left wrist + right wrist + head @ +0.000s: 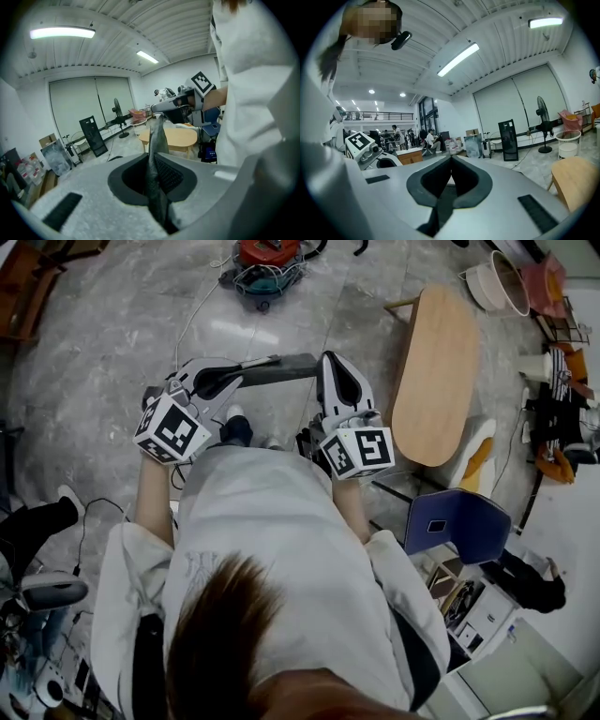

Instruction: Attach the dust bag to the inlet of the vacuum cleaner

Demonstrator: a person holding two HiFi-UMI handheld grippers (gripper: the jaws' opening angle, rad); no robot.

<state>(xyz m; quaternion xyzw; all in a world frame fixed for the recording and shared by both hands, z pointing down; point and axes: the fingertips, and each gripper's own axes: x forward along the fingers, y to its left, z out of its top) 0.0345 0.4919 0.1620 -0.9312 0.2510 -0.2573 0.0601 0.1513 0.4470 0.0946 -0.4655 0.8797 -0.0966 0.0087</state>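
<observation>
Jaws both pinching dust bag (157,140); marble floor (112,352), oval table (436,371).

The dust bag (158,136) is thin grey cloth with a fine woven grain, matt all over. The left gripper (151,157) has a pale grey plastic shell, matt and faintly speckled, with black rubbery pads (171,177) ribbed like mesh on the inner face, while the right gripper (451,161) shows the same dull grey plastic, only smoother. Around them the floor (112,343) is grey veined stone polished to a shine, the table (436,381) is pale smooth wood, and the person's coat (281,549) is plain white cloth
</observation>
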